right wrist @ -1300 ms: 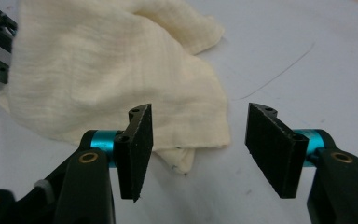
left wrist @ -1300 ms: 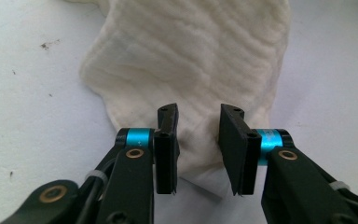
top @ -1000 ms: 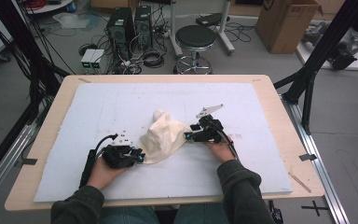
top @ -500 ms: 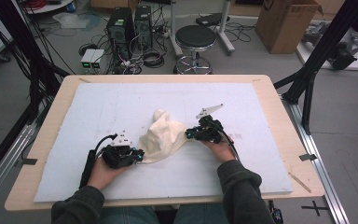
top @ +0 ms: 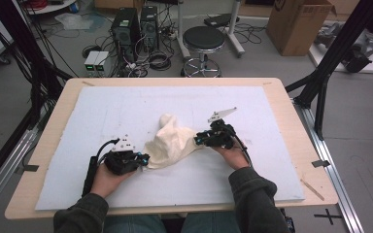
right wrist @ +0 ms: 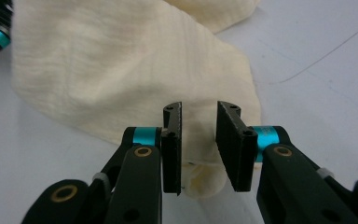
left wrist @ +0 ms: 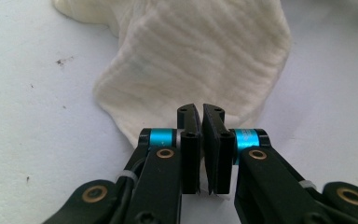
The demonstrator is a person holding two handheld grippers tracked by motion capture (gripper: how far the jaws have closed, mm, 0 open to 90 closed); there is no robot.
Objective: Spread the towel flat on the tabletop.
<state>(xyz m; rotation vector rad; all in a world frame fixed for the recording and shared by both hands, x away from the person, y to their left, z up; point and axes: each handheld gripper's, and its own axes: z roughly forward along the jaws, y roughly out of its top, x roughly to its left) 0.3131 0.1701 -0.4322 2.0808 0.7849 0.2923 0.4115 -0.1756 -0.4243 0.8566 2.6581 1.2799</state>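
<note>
From the high view, a cream cloth (top: 171, 142) lies bunched near the middle of the white-covered table (top: 126, 104), with the left gripper (top: 143, 158) at its near-left corner and the right gripper (top: 198, 139) at its right edge, so the step in hand looks like taking hold of two corners to spread or fold it. In the left gripper view the jaws are clenched on a thin cloth edge. In the right gripper view the jaws have just been opening and stand apart with a cloth corner between them, so the next move likely calls for that side to pinch firmly before any lifting.
</note>
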